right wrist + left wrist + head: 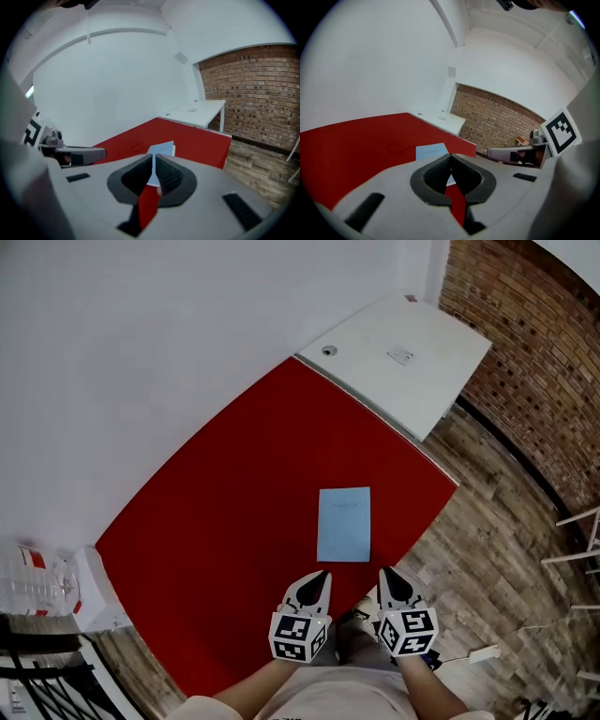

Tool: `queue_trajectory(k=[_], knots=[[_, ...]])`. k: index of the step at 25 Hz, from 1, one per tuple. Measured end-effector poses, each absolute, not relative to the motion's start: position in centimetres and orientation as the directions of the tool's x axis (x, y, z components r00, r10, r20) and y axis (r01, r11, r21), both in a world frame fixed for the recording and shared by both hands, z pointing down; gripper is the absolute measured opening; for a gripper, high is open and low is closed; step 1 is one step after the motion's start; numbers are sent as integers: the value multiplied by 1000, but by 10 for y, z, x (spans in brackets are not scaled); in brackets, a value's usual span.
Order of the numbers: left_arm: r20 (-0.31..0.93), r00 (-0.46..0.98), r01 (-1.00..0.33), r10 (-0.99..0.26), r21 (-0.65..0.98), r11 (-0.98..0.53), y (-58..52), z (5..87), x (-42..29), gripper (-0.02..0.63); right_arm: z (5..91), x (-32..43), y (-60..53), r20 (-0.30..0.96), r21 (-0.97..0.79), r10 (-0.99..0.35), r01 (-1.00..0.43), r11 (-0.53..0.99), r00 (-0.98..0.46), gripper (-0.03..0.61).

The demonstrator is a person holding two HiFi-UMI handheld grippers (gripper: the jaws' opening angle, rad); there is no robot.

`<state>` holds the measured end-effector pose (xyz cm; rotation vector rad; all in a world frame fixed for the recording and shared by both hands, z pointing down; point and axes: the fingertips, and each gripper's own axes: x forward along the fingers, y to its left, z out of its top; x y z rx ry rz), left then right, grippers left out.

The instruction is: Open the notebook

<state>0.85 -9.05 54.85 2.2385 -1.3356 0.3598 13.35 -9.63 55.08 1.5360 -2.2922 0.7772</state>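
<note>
A closed light-blue notebook (344,524) lies flat on the red table (234,493), close to its near right edge. My left gripper (321,576) hovers just short of the notebook's near left corner, jaws together and empty. My right gripper (387,574) hangs near the table's edge, to the right of the notebook's near corner, also shut with nothing in it. In the left gripper view the notebook (432,151) shows just beyond the closed left gripper (450,158). The right gripper view shows the notebook (161,148) straight ahead of the closed right gripper (153,157).
A white table (403,357) adjoins the red one at its far end. A brick wall (534,352) and wooden floor (487,549) lie to the right, with a white rack (577,540) at the edge. A cluttered shelf (37,582) stands at the left.
</note>
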Motion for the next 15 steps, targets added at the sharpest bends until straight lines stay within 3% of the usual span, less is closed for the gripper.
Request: queue_trajectory(k=[5, 8, 15], knots=[[490, 472, -880, -733, 309, -360, -95, 568, 4, 5, 605, 130, -105, 580, -306, -714, -917, 255, -392, 11], [508, 462, -885, -727, 323, -336, -93, 581, 0, 5, 639, 124, -108, 627, -338, -669, -913, 229, -400, 64], [553, 446, -893, -703, 323, -312, -84, 604, -6, 5, 696, 121, -127, 700, -406, -586, -902, 146, -409, 80]])
